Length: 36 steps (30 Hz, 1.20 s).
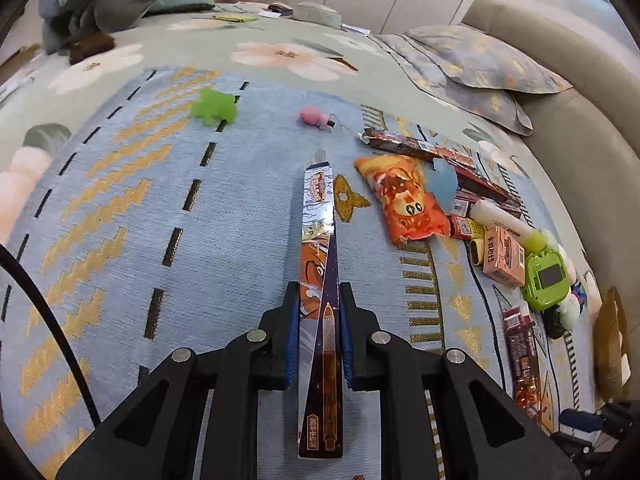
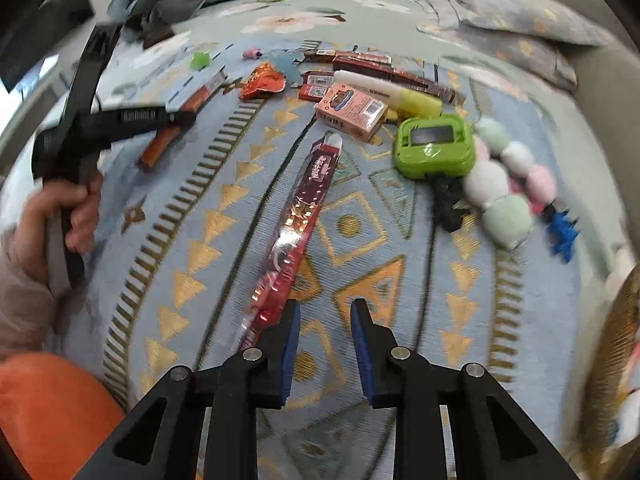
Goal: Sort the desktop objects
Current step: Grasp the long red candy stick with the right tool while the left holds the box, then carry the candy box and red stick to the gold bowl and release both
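My left gripper is shut on a long printed pen box and holds it above the blue patterned mat. In the right wrist view the left gripper shows at the left with that orange box. My right gripper is open and empty above the mat, just right of a long red pen pack. Ahead lie a pink box, a yellow highlighter and a green gadget.
An orange snack bag, dark red pen boxes, a green toy and a pink toy lie on the mat. Pom-pom balls and a blue clip lie at the right. Pillows lie behind.
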Tool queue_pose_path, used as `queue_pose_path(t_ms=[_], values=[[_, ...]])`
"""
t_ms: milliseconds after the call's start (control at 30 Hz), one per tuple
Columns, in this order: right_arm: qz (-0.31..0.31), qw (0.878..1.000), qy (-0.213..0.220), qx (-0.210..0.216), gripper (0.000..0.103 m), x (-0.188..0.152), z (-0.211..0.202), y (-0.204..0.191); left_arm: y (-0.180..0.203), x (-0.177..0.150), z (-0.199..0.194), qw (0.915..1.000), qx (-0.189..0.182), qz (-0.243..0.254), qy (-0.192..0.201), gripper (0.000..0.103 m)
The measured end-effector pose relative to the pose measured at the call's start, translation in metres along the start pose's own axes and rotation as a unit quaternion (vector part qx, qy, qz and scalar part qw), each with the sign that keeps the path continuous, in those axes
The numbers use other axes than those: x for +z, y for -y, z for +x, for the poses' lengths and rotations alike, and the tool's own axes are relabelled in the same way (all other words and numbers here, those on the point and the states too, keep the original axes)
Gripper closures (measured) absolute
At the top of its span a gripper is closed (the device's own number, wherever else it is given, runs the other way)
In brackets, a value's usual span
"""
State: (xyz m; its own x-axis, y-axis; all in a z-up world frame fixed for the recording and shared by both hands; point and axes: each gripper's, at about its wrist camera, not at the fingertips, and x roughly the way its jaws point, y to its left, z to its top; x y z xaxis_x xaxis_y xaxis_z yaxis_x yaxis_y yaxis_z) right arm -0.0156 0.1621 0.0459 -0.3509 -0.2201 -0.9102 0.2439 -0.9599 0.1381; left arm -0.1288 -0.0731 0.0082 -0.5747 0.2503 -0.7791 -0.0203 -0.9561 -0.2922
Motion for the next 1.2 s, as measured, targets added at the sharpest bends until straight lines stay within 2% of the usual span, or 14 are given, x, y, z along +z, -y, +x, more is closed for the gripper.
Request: queue_pose_path(t_ms=[67, 133, 200, 267, 367, 467, 500, 533, 600, 733, 933, 1067, 1200], values=[[0.055, 0.997, 0.007, 0.05, 0.073, -0.002, 0.002, 0.01, -0.004, 0.002, 0.001, 0.9998, -0.011, -0.018, -0.004, 0.087], [0.08, 0.995, 0.004, 0.057, 0.072, 0.004, 0.012, 0.005, -0.007, 0.001, 0.002, 0.9993, -0.019, -0.031, -0.006, 0.082], [0.073, 0.997, -0.004, 0.04, 0.072, 0.011, 0.023, -0.003, -0.006, -0.002, 0.0, 0.9993, -0.025, -0.027, 0.0, 0.075], [0.067, 0.998, -0.008, 0.0, 0.072, 0.017, 0.034, -0.01, 0.002, -0.005, 0.0, 0.9999, -0.008, -0.006, 0.007, 0.074], [0.064, 0.997, 0.028, -0.036, 0.071, 0.02, 0.037, -0.021, 0.014, -0.008, 0.001, 0.9994, 0.016, 0.024, 0.018, 0.069], [0.036, 0.996, 0.049, -0.061, 0.071, 0.019, 0.04, -0.031, 0.027, -0.01, 0.004, 0.997, 0.05, 0.053, 0.024, 0.071], [0.033, 0.996, 0.056, -0.058, 0.074, 0.017, 0.039, -0.032, 0.028, -0.009, 0.004, 0.9967, 0.053, 0.056, 0.027, 0.077], [0.036, 0.996, 0.059, -0.05, 0.084, 0.017, 0.038, -0.031, 0.028, -0.009, 0.003, 0.9968, 0.049, 0.057, 0.028, 0.087], [0.045, 0.996, 0.07, -0.024, 0.086, 0.013, 0.031, -0.026, 0.028, -0.008, -0.002, 0.9968, 0.043, 0.059, 0.033, 0.088], [0.055, 0.993, 0.107, 0.008, 0.087, 0.002, 0.007, -0.015, 0.048, -0.01, -0.021, 0.9955, 0.019, 0.087, 0.032, 0.088], [0.096, 0.983, 0.153, 0.012, 0.087, -0.033, -0.062, 0.027, 0.116, -0.012, -0.078, 0.9861, -0.038, 0.154, 0.05, 0.088], [0.157, 0.968, 0.194, -0.006, 0.087, -0.063, -0.117, 0.071, 0.182, -0.009, -0.112, 0.9748, -0.083, 0.199, 0.058, 0.088], [0.224, 0.946, 0.229, -0.046, 0.086, -0.09, -0.173, 0.121, 0.256, -0.006, -0.139, 0.962, -0.151, 0.221, 0.056, 0.088]])
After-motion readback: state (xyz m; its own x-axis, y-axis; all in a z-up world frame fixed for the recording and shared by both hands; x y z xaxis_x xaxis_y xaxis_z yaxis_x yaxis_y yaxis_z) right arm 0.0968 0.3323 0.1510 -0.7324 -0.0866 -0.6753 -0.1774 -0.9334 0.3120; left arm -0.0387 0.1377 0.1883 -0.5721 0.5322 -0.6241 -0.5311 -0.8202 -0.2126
